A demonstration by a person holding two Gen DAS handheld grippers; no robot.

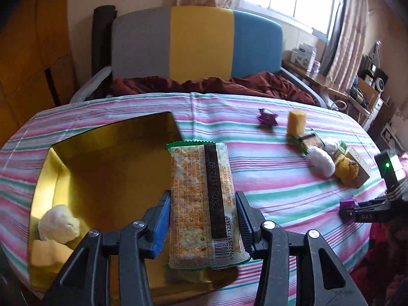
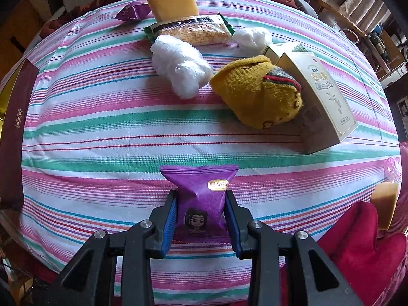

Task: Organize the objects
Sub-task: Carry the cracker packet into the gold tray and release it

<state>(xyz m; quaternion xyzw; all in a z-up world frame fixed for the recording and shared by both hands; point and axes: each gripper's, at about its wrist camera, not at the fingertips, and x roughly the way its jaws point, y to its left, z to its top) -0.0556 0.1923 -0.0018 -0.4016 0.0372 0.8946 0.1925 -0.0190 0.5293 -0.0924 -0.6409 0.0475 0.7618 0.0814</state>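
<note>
My left gripper (image 1: 202, 204) is shut on a long cracker packet (image 1: 201, 204) with green ends, held above the near right edge of an open gold box (image 1: 114, 168). A cream sock ball (image 1: 58, 223) and a yellow sponge block (image 1: 48, 253) lie in the box. My right gripper (image 2: 201, 204) is shut on a small purple snack packet (image 2: 201, 199), just over the striped cloth (image 2: 114, 132). In the left wrist view the right gripper (image 1: 357, 210) shows at the far right with the purple packet (image 1: 347, 202).
On the cloth lie a yellow sock ball (image 2: 257, 94), a white sock roll (image 2: 181, 68), another white roll (image 2: 252, 38), a cracker packet (image 2: 193, 32), a yellow sponge (image 2: 170, 2), a purple packet (image 2: 131, 11) and a cream carton (image 2: 318, 97). A chair (image 1: 199, 46) stands behind.
</note>
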